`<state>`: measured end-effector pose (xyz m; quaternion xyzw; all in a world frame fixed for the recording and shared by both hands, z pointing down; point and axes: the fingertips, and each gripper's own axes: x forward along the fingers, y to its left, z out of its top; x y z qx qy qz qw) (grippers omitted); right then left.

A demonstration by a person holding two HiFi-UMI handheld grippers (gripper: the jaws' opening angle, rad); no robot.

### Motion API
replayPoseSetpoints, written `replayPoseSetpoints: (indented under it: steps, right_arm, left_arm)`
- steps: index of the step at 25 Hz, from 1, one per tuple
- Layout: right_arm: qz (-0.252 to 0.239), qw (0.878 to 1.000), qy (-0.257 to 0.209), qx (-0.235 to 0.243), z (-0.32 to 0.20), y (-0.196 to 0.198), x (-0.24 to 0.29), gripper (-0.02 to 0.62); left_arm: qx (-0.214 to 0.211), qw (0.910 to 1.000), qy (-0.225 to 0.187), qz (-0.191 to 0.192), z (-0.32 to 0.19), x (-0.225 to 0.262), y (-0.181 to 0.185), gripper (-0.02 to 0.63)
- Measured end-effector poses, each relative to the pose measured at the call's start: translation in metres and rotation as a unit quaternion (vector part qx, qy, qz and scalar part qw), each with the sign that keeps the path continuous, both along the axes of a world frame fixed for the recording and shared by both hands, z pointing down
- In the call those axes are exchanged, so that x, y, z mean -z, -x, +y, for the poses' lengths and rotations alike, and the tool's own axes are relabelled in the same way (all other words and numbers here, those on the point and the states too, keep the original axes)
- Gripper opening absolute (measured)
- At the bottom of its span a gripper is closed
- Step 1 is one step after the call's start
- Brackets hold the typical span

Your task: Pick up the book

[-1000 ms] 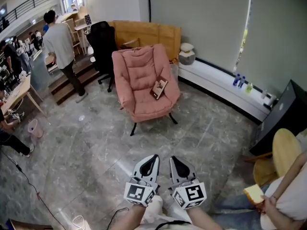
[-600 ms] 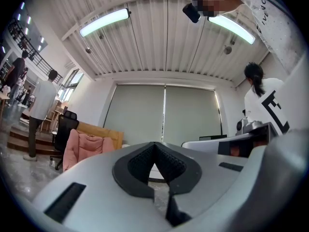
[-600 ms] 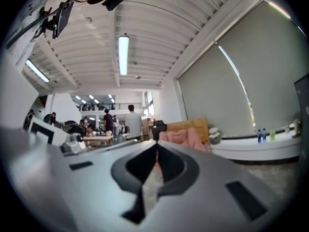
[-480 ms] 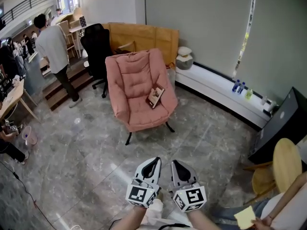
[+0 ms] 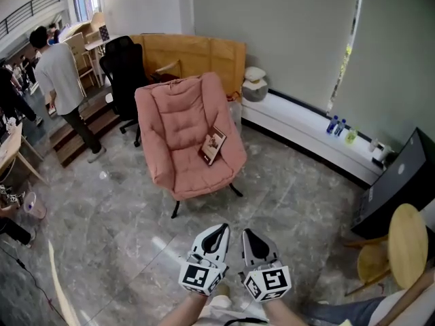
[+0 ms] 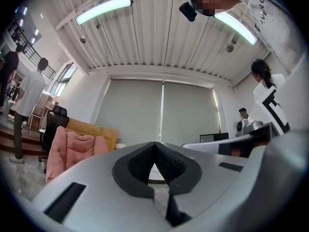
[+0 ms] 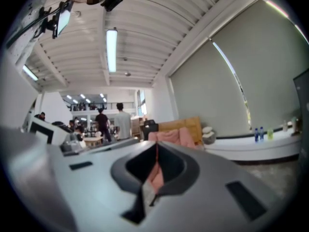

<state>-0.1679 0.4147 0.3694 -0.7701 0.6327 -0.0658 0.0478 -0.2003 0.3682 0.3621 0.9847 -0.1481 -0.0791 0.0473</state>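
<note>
A brown-covered book (image 5: pixel 213 145) lies on the seat of a pink padded armchair (image 5: pixel 178 117) in the middle of the head view. Both of my grippers are low in that view, side by side over the grey stone floor, well short of the chair. The left gripper (image 5: pixel 217 230) is shut with nothing in it, and so is the right gripper (image 5: pixel 248 234). Past the closed tips of the left gripper (image 6: pixel 155 144) its own view shows the armchair (image 6: pixel 70 152) at the left. The right gripper (image 7: pixel 156 147) points level at the armchair (image 7: pixel 170 136).
A black office chair (image 5: pixel 124 61) and a person in a white shirt (image 5: pixel 57 79) stand behind the armchair on the left, by wooden steps (image 5: pixel 71 129). A low white ledge (image 5: pixel 306 136) with bottles (image 5: pixel 334 125) runs along the right wall. A round wooden stool (image 5: pixel 408 240) is at the right.
The armchair with the book has drawn nearer and slid to the lower left of the head view. Both grippers have stayed shut, side by side. The seated person at lower right has left the view.
</note>
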Motion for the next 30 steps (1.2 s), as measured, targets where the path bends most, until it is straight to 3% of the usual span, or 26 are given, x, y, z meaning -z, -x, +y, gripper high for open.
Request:
replayPoseSetpoints:
  steps: [7, 15, 22, 30]
  right_arm:
    - [0.001, 1.0, -0.002, -0.023, -0.035, -0.037, -0.004, 0.014]
    - [-0.019, 0.999, 0.009, -0.03, -0.052, -0.064, -0.014, 0.014]
    - [-0.021, 1.0, 0.013, -0.002, -0.086, -0.096, -0.015, 0.014]
    - [-0.029, 0.999, 0.016, 0.025, -0.123, -0.16, -0.016, 0.014]
  left_arm:
    - [-0.012, 0.9999, -0.008, 0.003, -0.04, -0.001, -0.034, 0.021]
    - [-0.023, 0.9997, 0.005, -0.005, -0.053, -0.011, -0.064, 0.021]
    - [0.009, 0.9999, 0.012, -0.006, -0.084, -0.013, -0.093, 0.021]
    - [0.046, 0.9989, 0.0, -0.012, -0.121, -0.007, -0.148, 0.021]
